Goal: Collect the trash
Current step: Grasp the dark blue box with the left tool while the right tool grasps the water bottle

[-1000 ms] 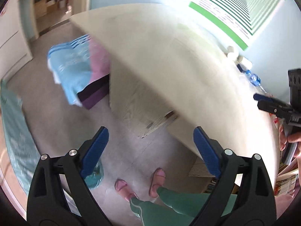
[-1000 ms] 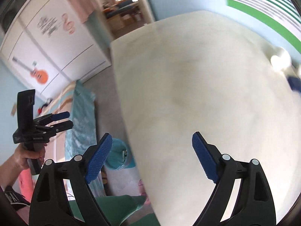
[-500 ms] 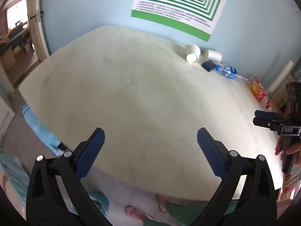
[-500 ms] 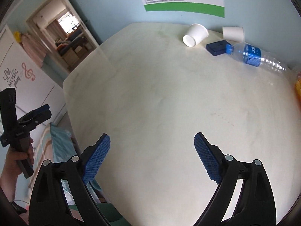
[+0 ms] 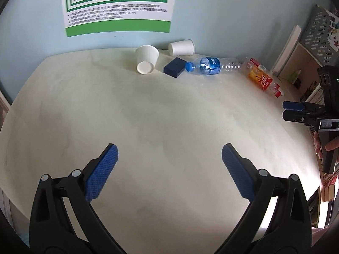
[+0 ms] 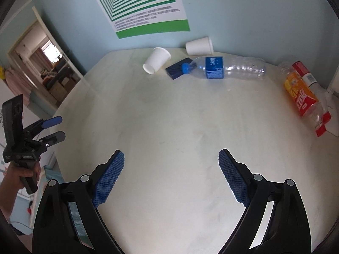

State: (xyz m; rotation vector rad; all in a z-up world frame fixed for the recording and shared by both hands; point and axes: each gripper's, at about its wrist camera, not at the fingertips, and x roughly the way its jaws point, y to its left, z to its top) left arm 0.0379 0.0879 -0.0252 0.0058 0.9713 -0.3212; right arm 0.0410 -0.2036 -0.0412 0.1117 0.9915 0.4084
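Five pieces of trash lie tipped along the top of both views, against the wall: two white paper cups (image 5: 147, 62) (image 5: 182, 47), a small dark-blue box (image 5: 174, 67), a clear blue-labelled plastic bottle (image 6: 224, 67) and a clear orange-labelled plastic bottle (image 6: 302, 91); they look discarded rather than arranged. The cream table (image 5: 161, 116) below them is bare. Left gripper (image 5: 169, 169) and right gripper (image 6: 171, 175): jaws wide apart, empty, touching nothing, well short of the trash.

Pale blue wall (image 5: 222, 17) with a green striped poster (image 5: 118, 6); cream table (image 5: 161, 122); perhaps shelving (image 5: 305, 63) at right.
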